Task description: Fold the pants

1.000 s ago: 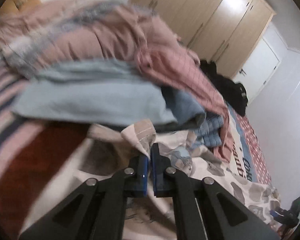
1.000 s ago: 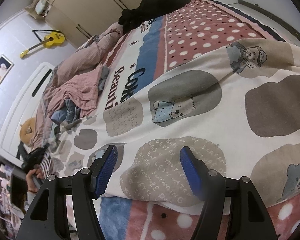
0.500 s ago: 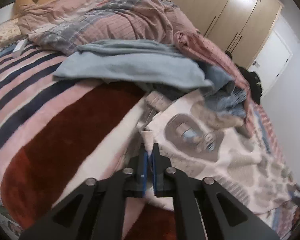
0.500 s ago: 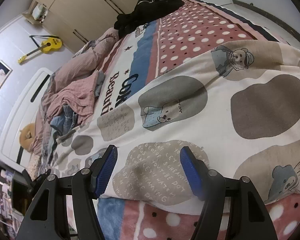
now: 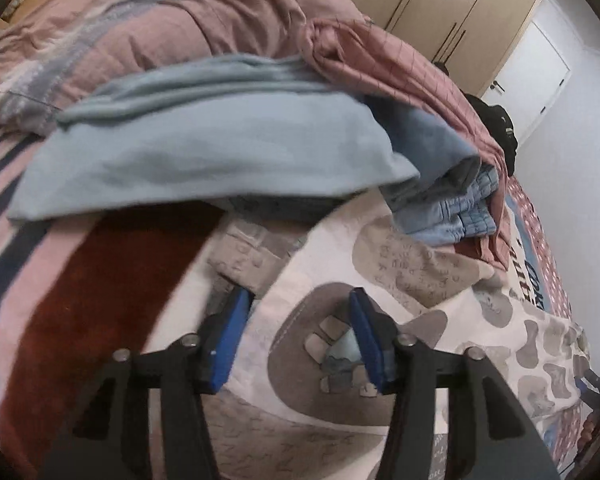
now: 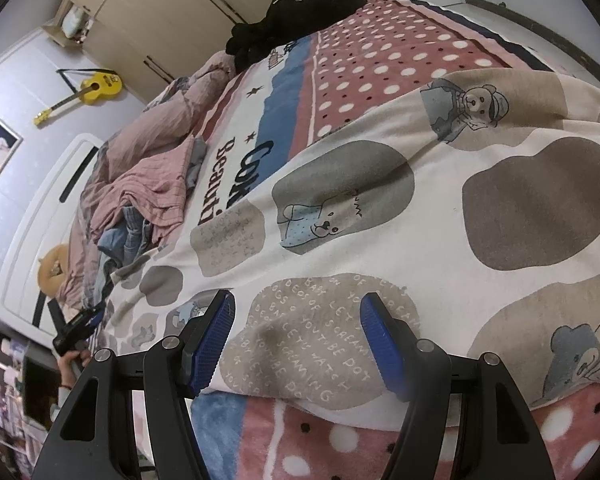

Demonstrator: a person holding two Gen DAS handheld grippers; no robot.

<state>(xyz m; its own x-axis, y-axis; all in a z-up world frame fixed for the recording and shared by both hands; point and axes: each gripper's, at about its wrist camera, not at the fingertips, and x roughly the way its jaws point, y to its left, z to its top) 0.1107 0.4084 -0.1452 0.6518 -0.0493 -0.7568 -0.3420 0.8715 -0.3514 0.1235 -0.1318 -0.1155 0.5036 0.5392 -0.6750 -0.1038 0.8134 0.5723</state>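
Note:
The pants (image 6: 380,200) are cream fleece with grey and beige patches and bear prints, spread flat across the bed. In the left wrist view their end (image 5: 400,280) lies on the striped blanket. My left gripper (image 5: 298,300) hovers just over that end with its jaws opening. Fabric lies beneath the blue pads (image 5: 228,332), not pinched. My right gripper (image 6: 298,300) stands open over the pants' near edge, gripping nothing. In the right wrist view, the left gripper (image 6: 78,328) shows small at the far left, held by a hand.
A pile of clothes lies just beyond the left gripper: a light blue garment (image 5: 204,152), pink checked cloth (image 5: 400,68) and jeans (image 5: 460,216). Black clothing (image 6: 300,12) sits at the bed's far end by the wardrobe. A yellow guitar (image 6: 88,88) hangs on the wall.
My left gripper came down to the bed with a corner of the pants pinched, then its jaws parted and let the fabric go. The right gripper has stayed put, still open.

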